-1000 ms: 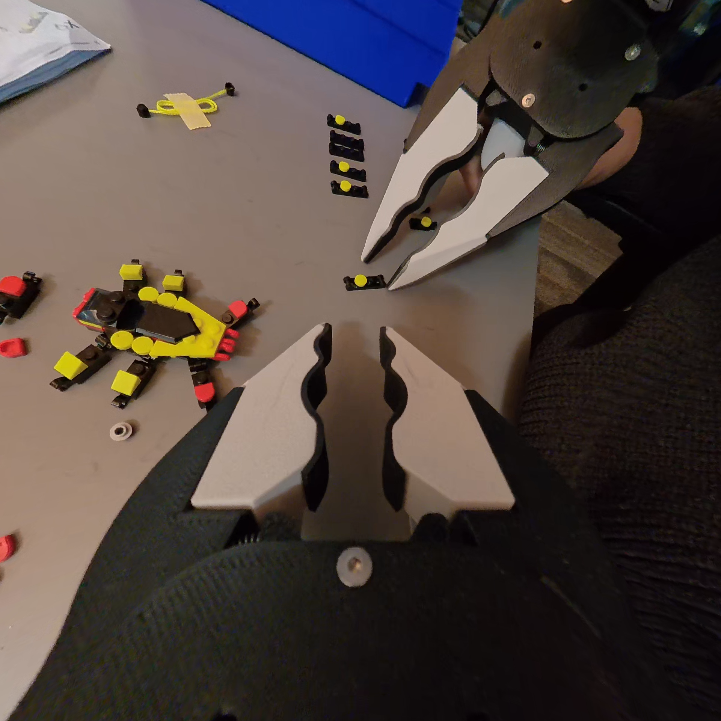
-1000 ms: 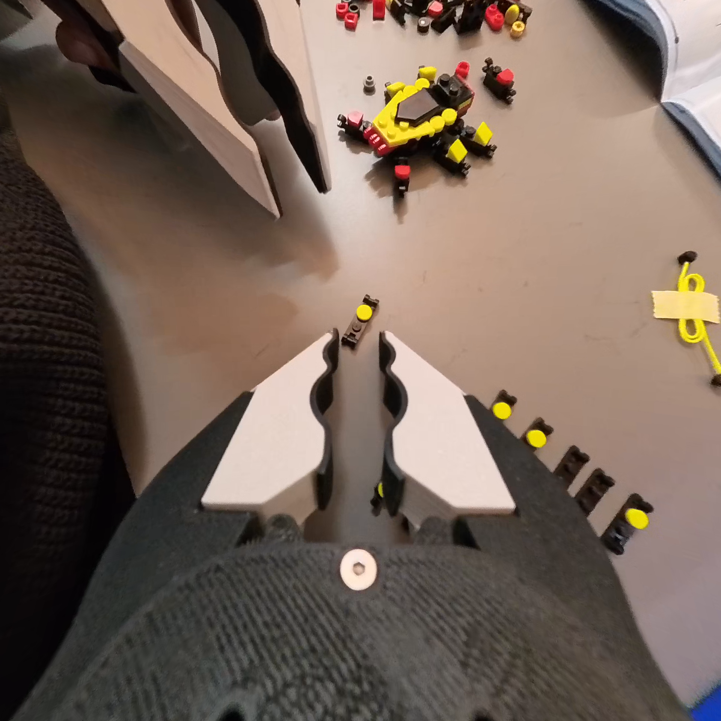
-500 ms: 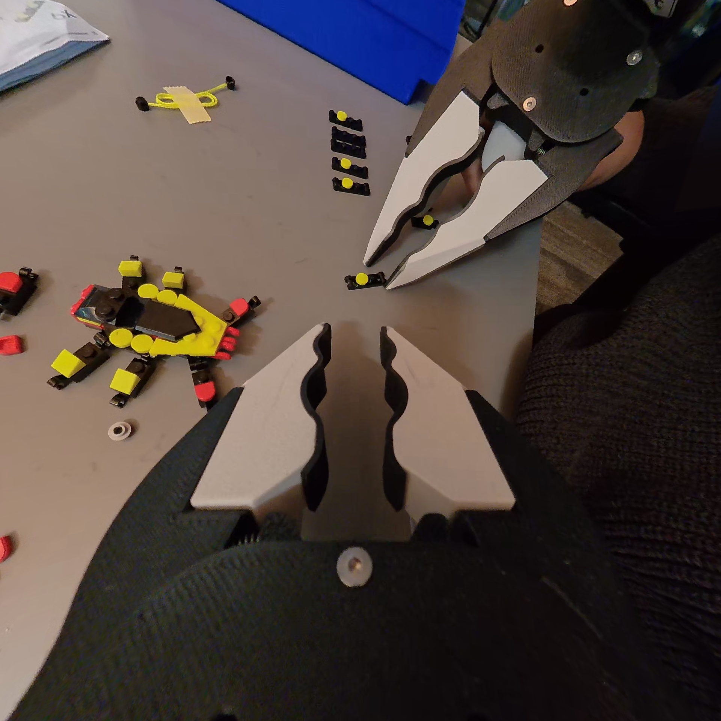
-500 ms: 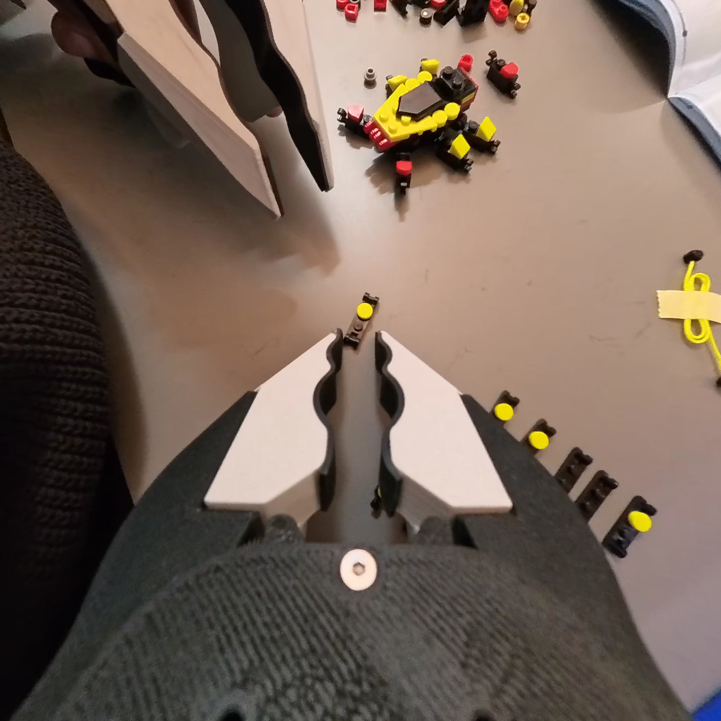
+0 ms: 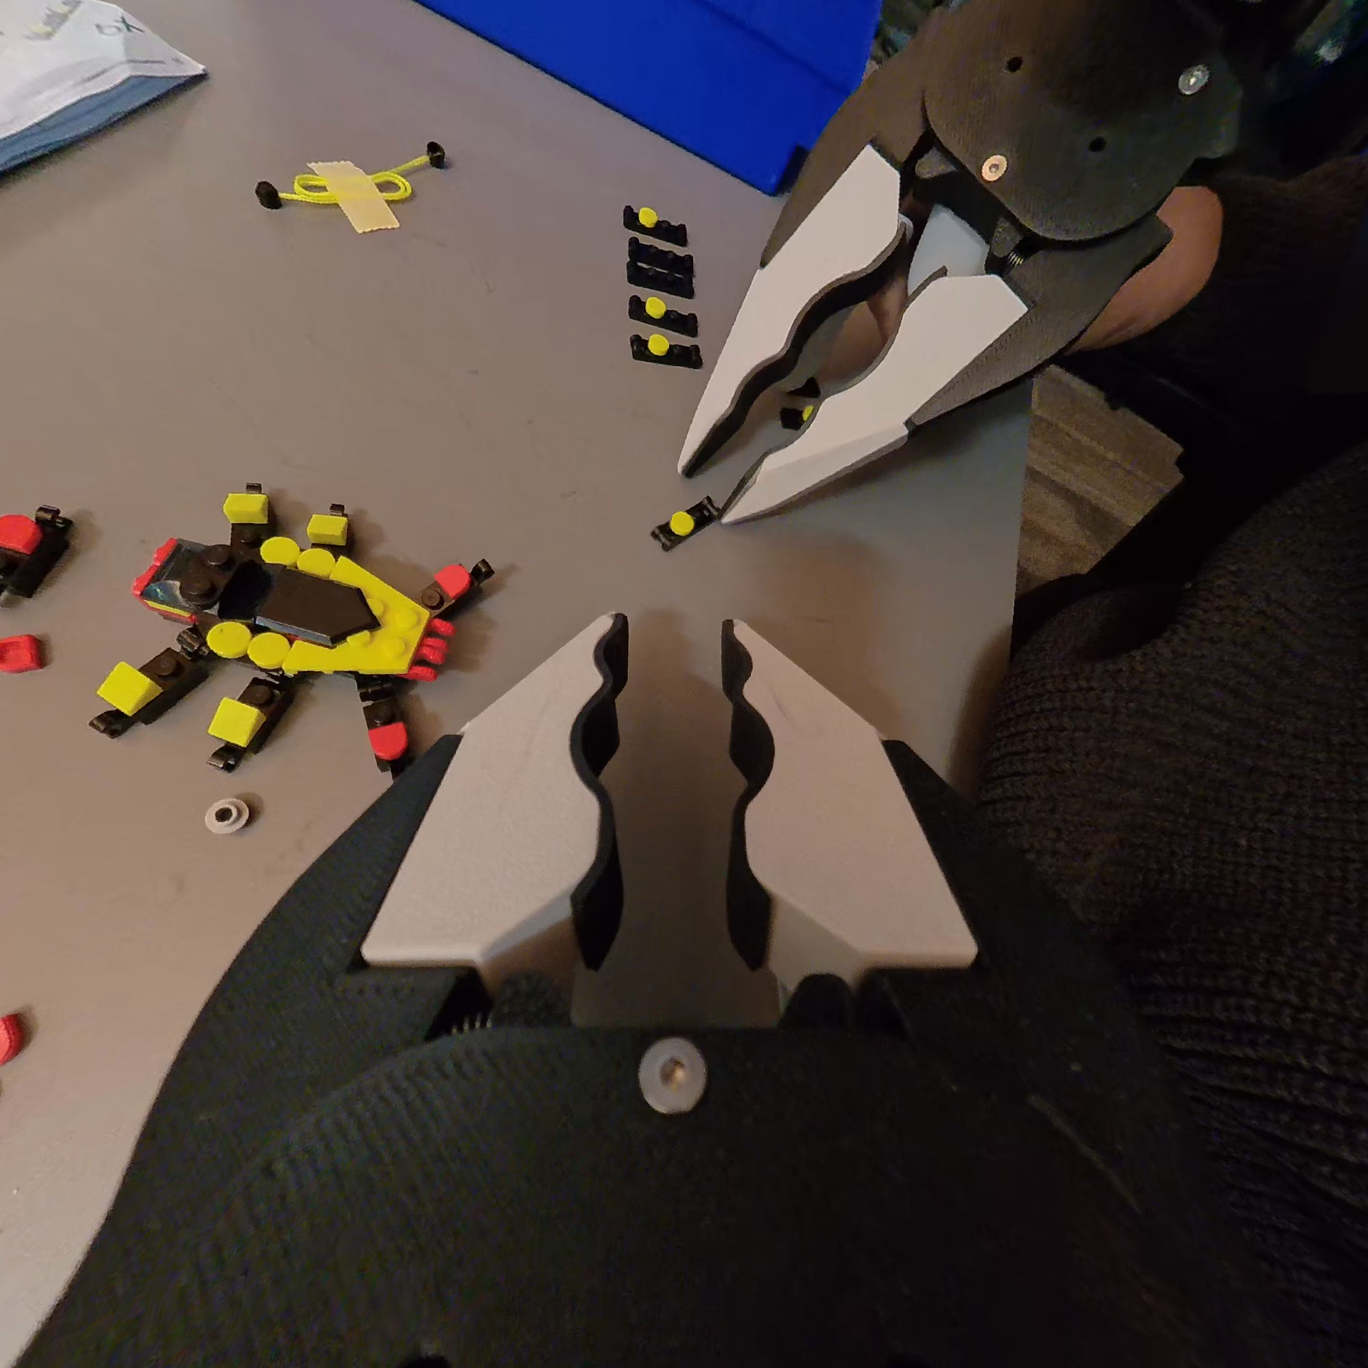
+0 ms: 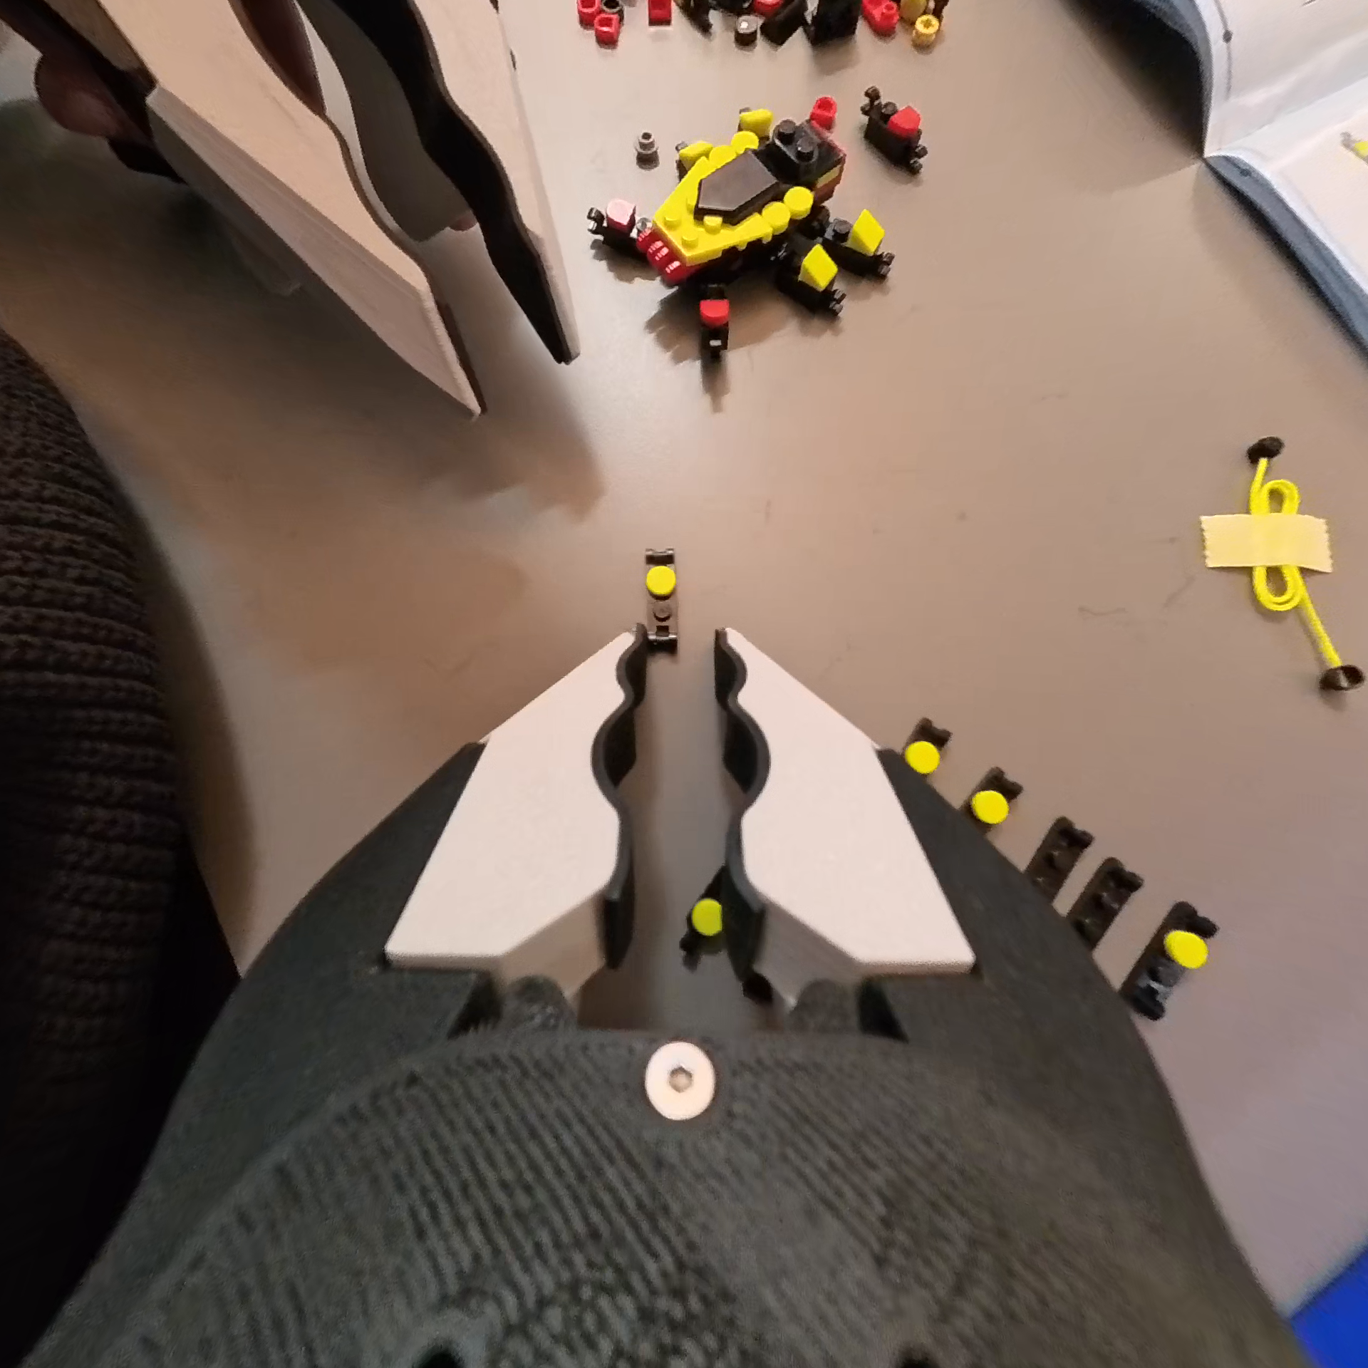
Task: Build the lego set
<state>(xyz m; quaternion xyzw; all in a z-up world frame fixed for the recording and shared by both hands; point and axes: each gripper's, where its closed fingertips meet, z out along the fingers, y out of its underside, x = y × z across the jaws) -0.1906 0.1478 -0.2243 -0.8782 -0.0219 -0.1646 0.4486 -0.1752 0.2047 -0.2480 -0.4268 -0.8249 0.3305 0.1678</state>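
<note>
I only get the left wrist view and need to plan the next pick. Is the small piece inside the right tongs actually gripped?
Observer: No. In the right wrist view the right tongs stand open; the black plate with a yellow dot sits deep between the fingers, against one finger only.
Operator: And the other plate by the tips?
Observer: That second plate lies lengthwise in line with the gap, its near end just at the tips.
Operator: Any spare parts beyond the model?
Observer: Yes, a loose pile of red, black and yellow pieces lies past the yellow model, at the far edge of that view.
</note>
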